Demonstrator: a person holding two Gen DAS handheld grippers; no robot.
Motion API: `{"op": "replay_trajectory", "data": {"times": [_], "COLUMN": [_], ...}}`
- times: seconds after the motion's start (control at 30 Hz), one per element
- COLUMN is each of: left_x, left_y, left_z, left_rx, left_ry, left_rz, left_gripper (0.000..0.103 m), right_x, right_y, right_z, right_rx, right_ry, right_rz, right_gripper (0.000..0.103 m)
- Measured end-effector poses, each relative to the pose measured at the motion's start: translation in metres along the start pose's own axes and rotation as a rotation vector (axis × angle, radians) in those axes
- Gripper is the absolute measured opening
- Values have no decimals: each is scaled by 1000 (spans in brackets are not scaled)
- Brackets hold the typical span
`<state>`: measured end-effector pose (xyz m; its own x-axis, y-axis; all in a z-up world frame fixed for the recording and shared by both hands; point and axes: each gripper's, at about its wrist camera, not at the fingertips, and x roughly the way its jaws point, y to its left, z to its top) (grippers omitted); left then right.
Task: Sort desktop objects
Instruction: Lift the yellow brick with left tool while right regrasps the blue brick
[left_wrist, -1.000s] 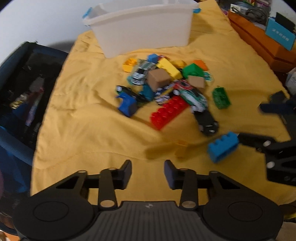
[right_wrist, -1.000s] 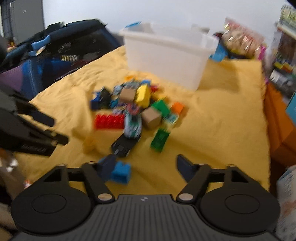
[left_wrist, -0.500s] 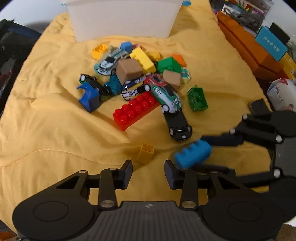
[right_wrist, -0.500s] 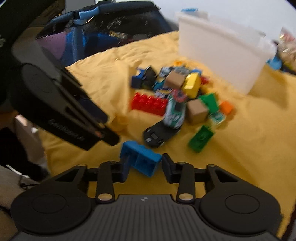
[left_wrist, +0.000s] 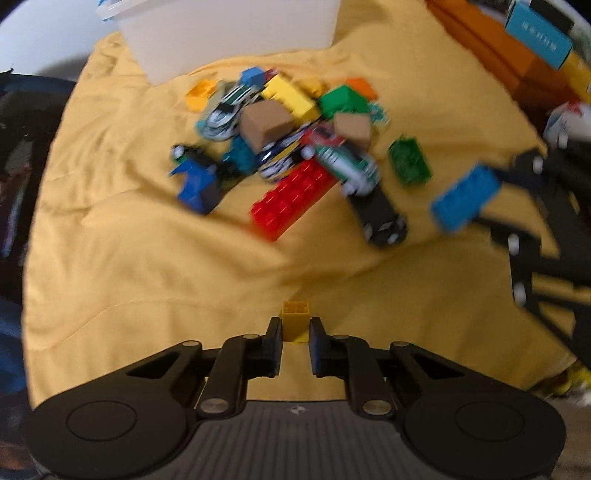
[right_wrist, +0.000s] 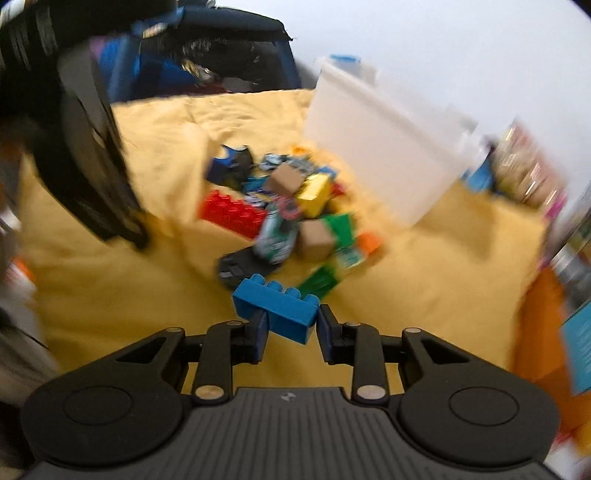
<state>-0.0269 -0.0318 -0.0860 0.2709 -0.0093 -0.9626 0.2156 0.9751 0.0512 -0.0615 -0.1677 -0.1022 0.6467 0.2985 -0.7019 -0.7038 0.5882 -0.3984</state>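
The yellow cloth (left_wrist: 129, 266) covers your worktop, and the white bin (left_wrist: 236, 33) stands at its far edge, directly beyond the toy heap. That heap lies between you and the bin: a long red brick (left_wrist: 291, 199) with its long axis slanting from near-left to far-right, a black toy car (left_wrist: 380, 218) just to its right, a dark green brick (left_wrist: 410, 160), tan cubes and striped cars crowded behind. Your right tool (right_wrist: 289, 325) is clamped on the blue brick (right_wrist: 277, 308), held clear of the cloth, long axis running across the fingers with the studs facing up and away. Your left tool (left_wrist: 295, 332) is closed on the small yellow brick (left_wrist: 295, 319), which stands upright, open underside showing on top, low over the near cloth.
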Motion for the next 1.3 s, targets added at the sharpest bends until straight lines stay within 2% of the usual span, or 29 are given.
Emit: {"op": "replay_trajectory", "data": {"times": [0.07, 0.13, 0.23, 0.4, 0.57, 0.63, 0.73, 0.8, 0.87, 0.9, 0.97, 1.03, 1.1, 1.17, 1.3], "left_x": [4, 13, 15, 16, 16, 15, 18, 16, 6, -3, -14, -20, -24, -21, -21], "left_y": [1, 0, -1, -3, 12, 17, 24, 30, 34, 36, 45, 51, 58, 57, 54], "left_z": [-2, -2, 4, 9, 13, 11, 10, 16, 12, 6, 0, -13, -23, -31, -43], "left_rx": [35, 54, 61, 92, 16, -10, -38, -75, -84, -85, -90, -105, -107, -108, -92], "left_ry": [51, 86, 62, 11, -34, -59, -96, -93, -97, -105, -130, -138, -148, -155, -168], "left_rz": [26, 22, -13, -46, -114, -141, -174, -190, -215, -210, -198, -201, -201, -196, -184], "left_gripper": [17, 18, 18, 18, 23, 25, 27, 27, 31, 33, 40, 40, 40, 40, 40], "right_x": [10, 17, 11, -4, -14, -17, -16, -14, -18, -21, -17, -5, 10, 15, 16], "right_y": [14, 32, 45, 45, 51, 47, 37, 31, 22, 16, 2, -11, -21, -28, -36], "right_z": [-2, -6, -6, -3, 0, 2, 7, 12, 15, 16, 14, 7, -1, -8, -6], "right_rx": [-108, -201, -241, -151, -106, -44, 88, 164, 241, 287, 398, 541, 683, 791, 902], "right_ry": [23, 52, 57, 93, 91, 87, 57, 53, 36, 25, 18, 65, 114, 114, 82], "right_rz": [-69, -71, -47, 116, 242, 308, 364, 382, 389, 379, 348, 332, 359, 400, 416], "right_gripper": [31, 31, 36, 41, 41, 41, 42, 42, 44, 49, 51, 51, 48, 46, 44]}}
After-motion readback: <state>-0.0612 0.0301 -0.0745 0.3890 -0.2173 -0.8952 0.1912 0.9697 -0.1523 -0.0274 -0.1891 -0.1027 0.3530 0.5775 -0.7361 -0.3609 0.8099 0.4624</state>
